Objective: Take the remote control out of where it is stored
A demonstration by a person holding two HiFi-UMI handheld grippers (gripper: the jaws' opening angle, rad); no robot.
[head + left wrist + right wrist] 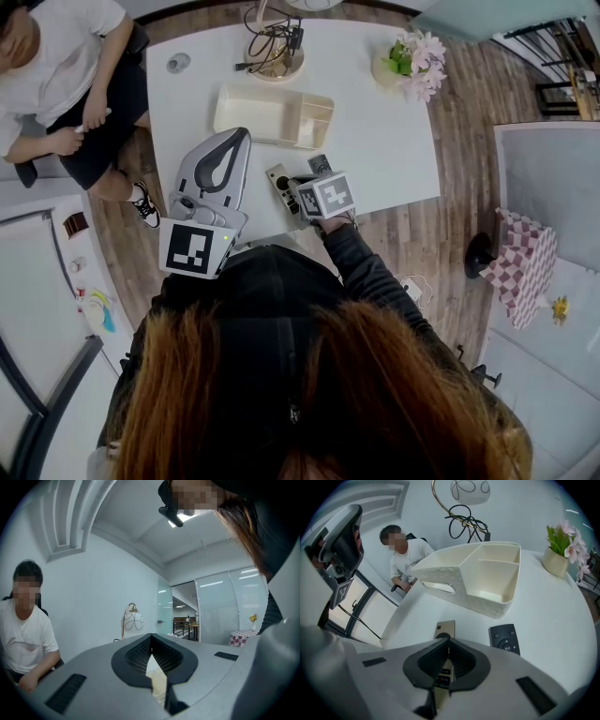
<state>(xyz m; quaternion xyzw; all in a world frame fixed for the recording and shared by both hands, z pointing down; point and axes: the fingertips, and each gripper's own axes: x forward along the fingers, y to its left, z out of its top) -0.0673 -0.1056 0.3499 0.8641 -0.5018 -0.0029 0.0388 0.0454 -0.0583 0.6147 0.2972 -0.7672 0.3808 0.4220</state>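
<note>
Lengthwise toward the box (487, 604), gold remote (445, 627) lies flat, right gripper (449, 639) jaws closed over it

**Q:** Where does the head view sit?
**A:** Above the person's head, facing steeply down. It stands well off and takes in the whole white table (394, 159).

**Q:** And the left gripper view?
**A:** It rides on the left gripper (151, 637), facing level across the table toward the lamp (132, 620) and a seated person (26, 634).

**Q:** The right gripper view?
**A:** It rides on the right gripper (449, 641), tilted down and close to the tabletop, facing the tray (487, 581) and flowers (565, 536).

**Q:** What do they share?
**A:** The head and right gripper views share the table, tray and flowers. All three show the lamp and the seated person.
</note>
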